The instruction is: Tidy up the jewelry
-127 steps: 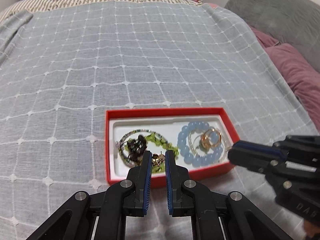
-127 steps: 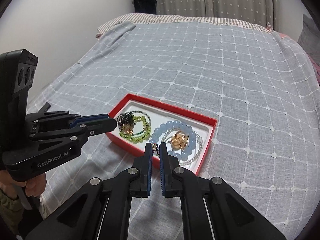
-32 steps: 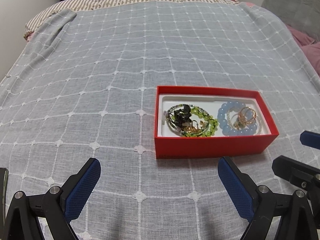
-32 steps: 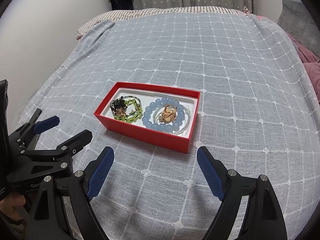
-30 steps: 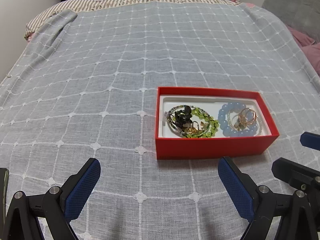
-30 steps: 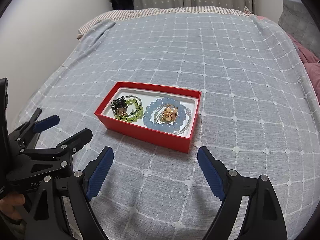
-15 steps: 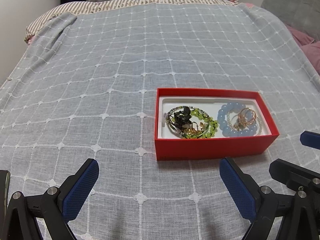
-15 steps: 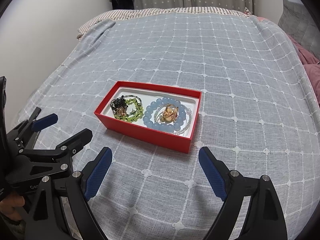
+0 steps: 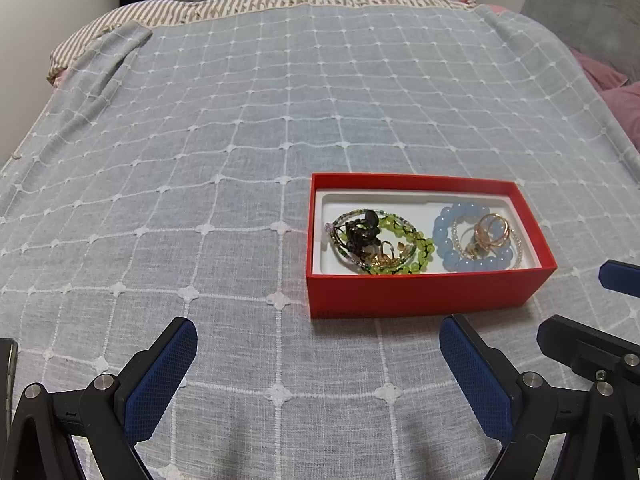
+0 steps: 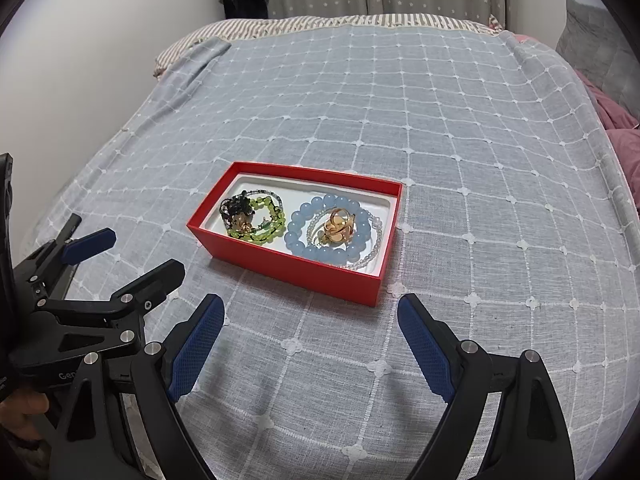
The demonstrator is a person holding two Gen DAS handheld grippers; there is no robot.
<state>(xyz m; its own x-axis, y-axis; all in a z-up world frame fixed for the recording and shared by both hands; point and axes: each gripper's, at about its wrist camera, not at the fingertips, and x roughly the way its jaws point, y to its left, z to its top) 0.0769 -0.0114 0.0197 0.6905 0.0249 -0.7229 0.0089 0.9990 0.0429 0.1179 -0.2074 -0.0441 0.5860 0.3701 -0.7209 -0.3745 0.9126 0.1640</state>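
Observation:
A red box [image 9: 424,296] with a white lining lies on the bed; the right wrist view shows the red box [image 10: 288,268] ahead of the fingers. Inside it, a green bead bracelet [image 9: 404,256] with dark and gold pieces lies on the left. A pale blue bead bracelet [image 9: 448,240] with gold rings [image 9: 492,232] inside it lies on the right. My left gripper [image 9: 318,334] stands wide open with nothing in it, short of the box. My right gripper [image 10: 310,306] is also wide open and holds nothing, just in front of the box's near wall.
A grey bedspread [image 9: 240,140] with a white grid covers the bed. A striped sheet [image 9: 280,4] shows at its far end below curtains. Pink pillows [image 9: 616,92] and a grey cushion lie at the right edge. A white wall [image 10: 80,60] runs along the left.
Four seconds ago both grippers were shut, close over the box. Since then they have backed away and opened wide. Over the last second nothing has visibly moved.

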